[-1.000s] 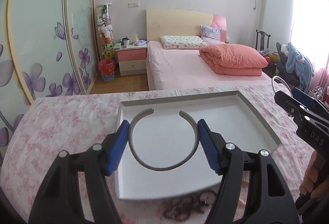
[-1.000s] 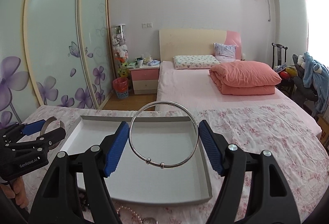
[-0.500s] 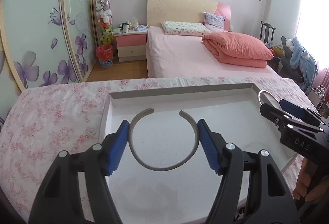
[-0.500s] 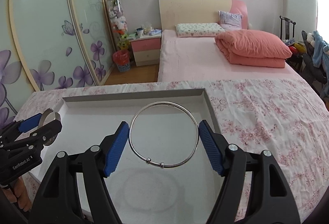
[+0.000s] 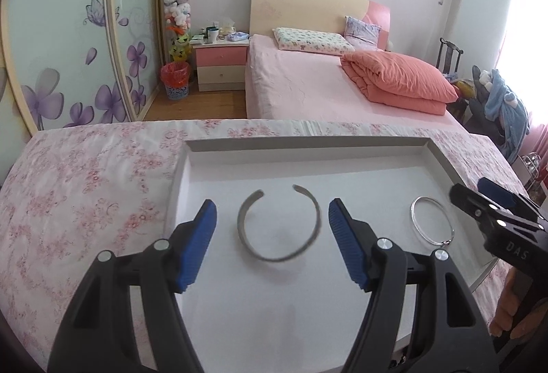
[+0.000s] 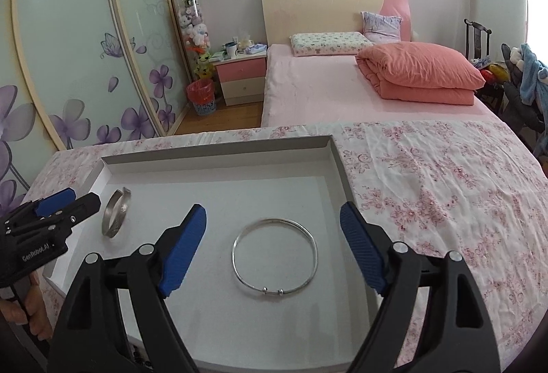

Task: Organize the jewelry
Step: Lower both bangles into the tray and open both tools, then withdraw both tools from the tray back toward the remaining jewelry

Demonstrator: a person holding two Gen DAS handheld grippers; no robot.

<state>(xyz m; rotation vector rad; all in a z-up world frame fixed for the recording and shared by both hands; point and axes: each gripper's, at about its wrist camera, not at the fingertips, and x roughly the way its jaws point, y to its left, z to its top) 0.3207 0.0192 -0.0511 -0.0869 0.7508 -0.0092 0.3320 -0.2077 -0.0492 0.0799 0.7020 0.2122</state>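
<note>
On the floral pink cloth (image 6: 428,188) sits a shallow white tray (image 6: 219,155), smooth and square-cornered. Inside it lie a broad, dull grey open cuff (image 5: 279,225) and a thin, shiny closed silver bangle (image 6: 274,256), side by side but apart. Left gripper (image 5: 272,243) and right gripper (image 6: 274,248) each hang over one, blue ribbed jaws spread, touching nothing.

Inside the white tray (image 5: 342,164), bare floor lies between the open cuff (image 5: 279,225) and the thin bangle (image 6: 274,258). The raised tray rim walls in every side. Right of the tray, the floral bench cloth (image 6: 445,188) offers open passage.
</note>
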